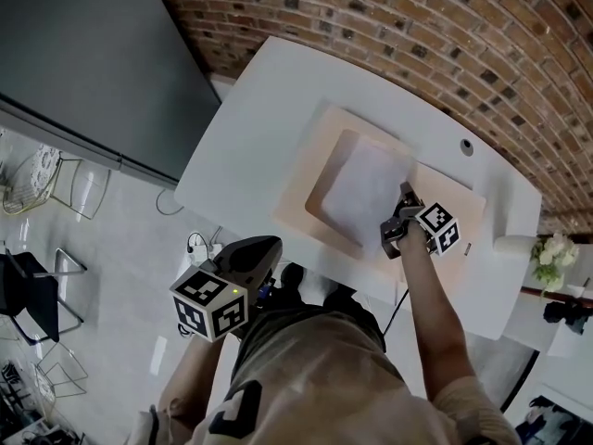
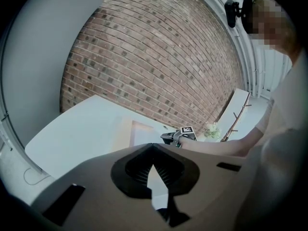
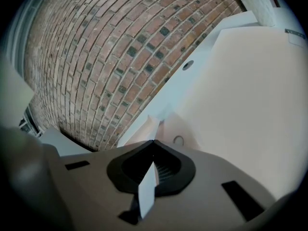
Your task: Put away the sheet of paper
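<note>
Head view only: whole layout, with a white table [image 1: 269, 82] against a brick wall [image 1: 417, 26], a beige mat [image 1: 310, 160] across the table's middle, and the sheet of paper [image 1: 366, 188] lying flat on the mat inside a darker beige border. The right gripper [image 1: 404, 197] reaches in over the table's near edge and sits at the sheet's near right corner. The left gripper [image 1: 269, 247] is off the table, past its near edge, close to the person's body and above the floor. The head view can't resolve either grip. The right gripper view does: jaws closed together on a thin white strip, the paper's edge seen edge-on, with beige mat and white table beyond, plus a round hole [image 3: 187, 65] in the tabletop near the wall edge. The left gripper view shows that gripper's jaw tips meeting with nothing between them, only pale background through the gap behind the tips. It also shows the other gripper from the side, out over the mat, on a bare forearm [image 2: 226, 146]. Around: white flowers [image 1: 553, 253] beyond the table's right end, a dark panel [image 1: 83, 54] at the left by the wall, wire chairs [image 1: 65, 188] and a cable [image 1: 199, 244] on the floor at the left. Nothing sits on the sheet apart from the right gripper at its corner.
</note>
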The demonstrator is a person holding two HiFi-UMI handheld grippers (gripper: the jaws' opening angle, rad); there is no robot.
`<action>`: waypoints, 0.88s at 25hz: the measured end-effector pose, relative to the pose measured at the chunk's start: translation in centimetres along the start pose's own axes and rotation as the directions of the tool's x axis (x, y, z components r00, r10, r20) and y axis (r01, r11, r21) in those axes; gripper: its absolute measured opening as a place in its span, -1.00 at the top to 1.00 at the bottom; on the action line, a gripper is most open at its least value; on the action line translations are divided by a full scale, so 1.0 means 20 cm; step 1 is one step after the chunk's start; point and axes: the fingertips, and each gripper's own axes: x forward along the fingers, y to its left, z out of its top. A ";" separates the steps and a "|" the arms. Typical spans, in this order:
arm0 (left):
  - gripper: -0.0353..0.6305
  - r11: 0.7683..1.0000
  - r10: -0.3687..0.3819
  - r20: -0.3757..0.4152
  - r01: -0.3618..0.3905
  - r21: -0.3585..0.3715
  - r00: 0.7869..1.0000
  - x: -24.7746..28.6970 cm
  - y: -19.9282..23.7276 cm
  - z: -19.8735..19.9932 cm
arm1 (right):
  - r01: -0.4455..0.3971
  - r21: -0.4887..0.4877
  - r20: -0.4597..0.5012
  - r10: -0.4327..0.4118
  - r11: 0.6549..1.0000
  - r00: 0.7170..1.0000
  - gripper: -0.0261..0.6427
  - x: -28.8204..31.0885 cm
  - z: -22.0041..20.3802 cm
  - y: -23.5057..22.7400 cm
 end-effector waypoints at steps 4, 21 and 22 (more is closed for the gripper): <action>0.85 1.000 0.002 0.002 -0.002 -0.003 1.000 0.00 0.01 0.01 | -0.001 0.003 -0.013 0.001 1.000 1.000 0.85 0.02 -0.03 0.01; 0.85 1.000 0.000 -0.005 0.000 -0.010 1.000 0.03 0.05 0.03 | -0.005 0.024 -0.015 0.005 1.000 1.000 0.85 0.08 -0.05 0.03; 0.85 1.000 -0.002 -0.006 0.002 -0.010 1.000 0.03 0.05 0.03 | -0.005 0.025 -0.014 0.005 1.000 1.000 0.85 0.08 -0.06 0.03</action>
